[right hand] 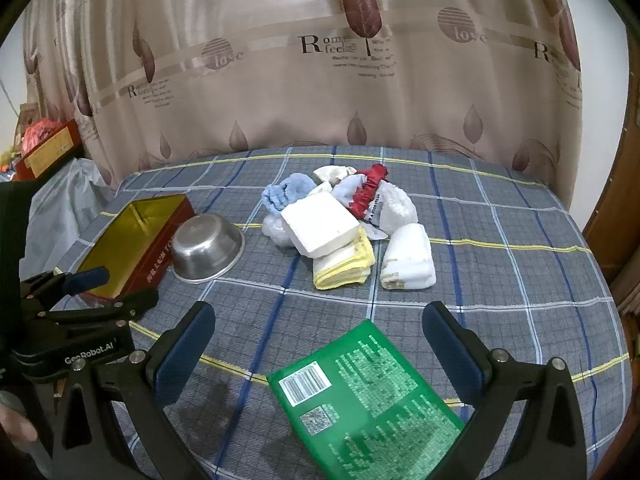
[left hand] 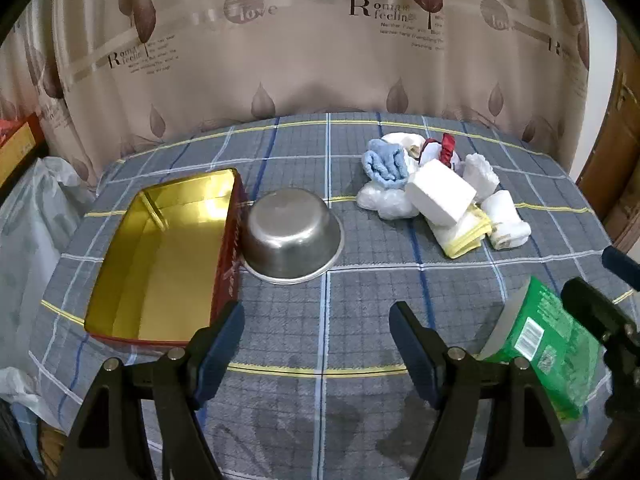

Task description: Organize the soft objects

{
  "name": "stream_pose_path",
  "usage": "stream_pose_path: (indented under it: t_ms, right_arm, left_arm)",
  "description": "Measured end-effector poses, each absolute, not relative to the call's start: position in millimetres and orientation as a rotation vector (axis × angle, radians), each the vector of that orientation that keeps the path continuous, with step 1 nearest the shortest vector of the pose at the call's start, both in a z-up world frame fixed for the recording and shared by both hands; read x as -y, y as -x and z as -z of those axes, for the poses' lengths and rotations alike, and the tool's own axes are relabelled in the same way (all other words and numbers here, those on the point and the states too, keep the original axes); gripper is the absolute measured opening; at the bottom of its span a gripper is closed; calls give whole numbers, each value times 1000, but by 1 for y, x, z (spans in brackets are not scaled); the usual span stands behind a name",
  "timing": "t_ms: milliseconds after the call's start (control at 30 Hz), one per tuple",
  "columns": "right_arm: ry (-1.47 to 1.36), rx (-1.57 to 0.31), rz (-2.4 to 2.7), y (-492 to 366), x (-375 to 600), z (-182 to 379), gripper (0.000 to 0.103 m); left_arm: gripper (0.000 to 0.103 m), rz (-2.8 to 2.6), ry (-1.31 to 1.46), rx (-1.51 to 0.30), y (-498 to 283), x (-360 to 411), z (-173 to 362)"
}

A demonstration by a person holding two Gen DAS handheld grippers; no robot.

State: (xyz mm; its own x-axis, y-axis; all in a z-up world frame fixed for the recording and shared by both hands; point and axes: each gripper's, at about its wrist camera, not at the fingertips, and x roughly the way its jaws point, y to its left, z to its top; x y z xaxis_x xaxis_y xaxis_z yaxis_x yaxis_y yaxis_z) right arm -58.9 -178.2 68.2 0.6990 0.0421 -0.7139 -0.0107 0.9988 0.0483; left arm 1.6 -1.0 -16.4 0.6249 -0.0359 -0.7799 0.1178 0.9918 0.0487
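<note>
A pile of soft things lies on the checked cloth: a white foam block [left hand: 440, 192] [right hand: 320, 224], a blue cloth [left hand: 386, 164] [right hand: 286, 192], a yellow-edged cloth [left hand: 464, 234] [right hand: 344, 266], a folded white towel [left hand: 506, 220] [right hand: 408, 264] and a red-trimmed cloth [right hand: 368, 188]. A green packet [right hand: 364, 396] [left hand: 540, 344] lies flat between the fingers of my right gripper [right hand: 320, 336], which is open and not closed on it. My left gripper [left hand: 318, 330] is open and empty over bare cloth. An open red tin with a gold inside [left hand: 160, 252] [right hand: 132, 240] stands at the left.
An upturned steel bowl [left hand: 292, 232] [right hand: 206, 250] sits beside the tin. A curtain [left hand: 320, 40] hangs behind the table. Plastic bags [left hand: 32, 208] and a red box [right hand: 48, 148] lie off the left edge. A wooden door frame [left hand: 616, 160] is at the right.
</note>
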Motion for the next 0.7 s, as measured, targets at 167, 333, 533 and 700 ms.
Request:
stream_pose_path:
  t_ms: [167, 333, 533, 700]
  right_arm:
    - [-42, -796, -34, 59, 177, -70, 103]
    - [-47, -797, -32, 59, 177, -70, 103]
    - [-48, -796, -29, 59, 177, -70, 103]
    - [-47, -798, -27, 58, 179, -70, 103]
  left_arm:
    - [77, 107, -93, -915, -2, 3, 19]
    - [77, 85, -98, -906, -1, 3, 16]
    - [77, 74, -87, -910, -2, -1, 15]
    - [77, 67, -79, -915, -3, -3, 16]
